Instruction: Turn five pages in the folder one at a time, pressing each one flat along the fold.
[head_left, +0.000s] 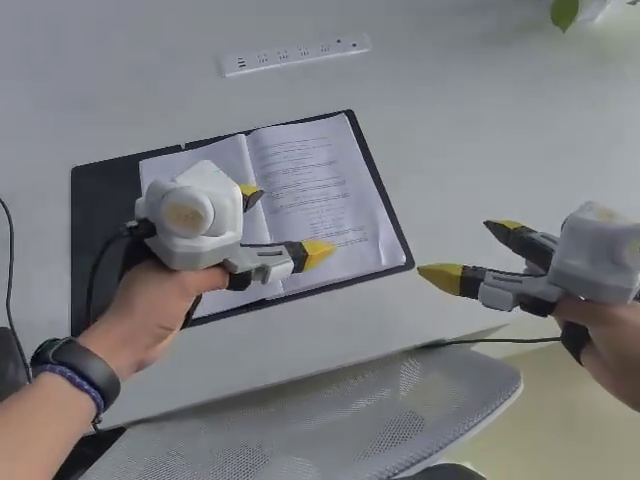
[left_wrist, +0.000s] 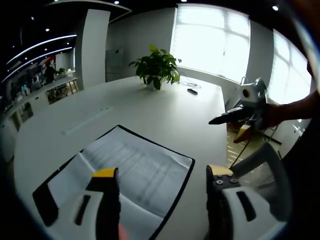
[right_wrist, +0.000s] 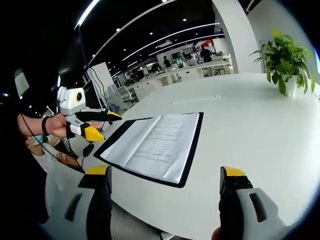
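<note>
The left gripper (head_left: 284, 222) is hanging over the near edge of the open black folder (head_left: 100, 200). Its yellow-tipped jaws are standing wide apart and gripping nothing. In the right gripper view it is showing lifted clear of the folder's near left corner, with no jaw touching paper. A left hand (head_left: 150, 310) wearing a dark wristband (head_left: 70, 365) is holding it.

The right gripper (head_left: 472, 250) is hovering well off the folder's right side, out past the table edge. Its jaws are also spread apart and carrying nothing, and they are pointing back toward the folder.

The folder is lying open and flat on the white table (head_left: 480, 120), showing white printed pages (head_left: 310, 180) with a fold running down between them. A strip of bare black cover is showing to the left of the pages.

Beyond the folder's far edge a white power strip (head_left: 295, 53) is lying on the table. Farther beyond it a green potted plant (left_wrist: 156, 67) is standing. On the folder's near side, below the table edge, the grey mesh back of a chair (head_left: 330, 420) is showing.
</note>
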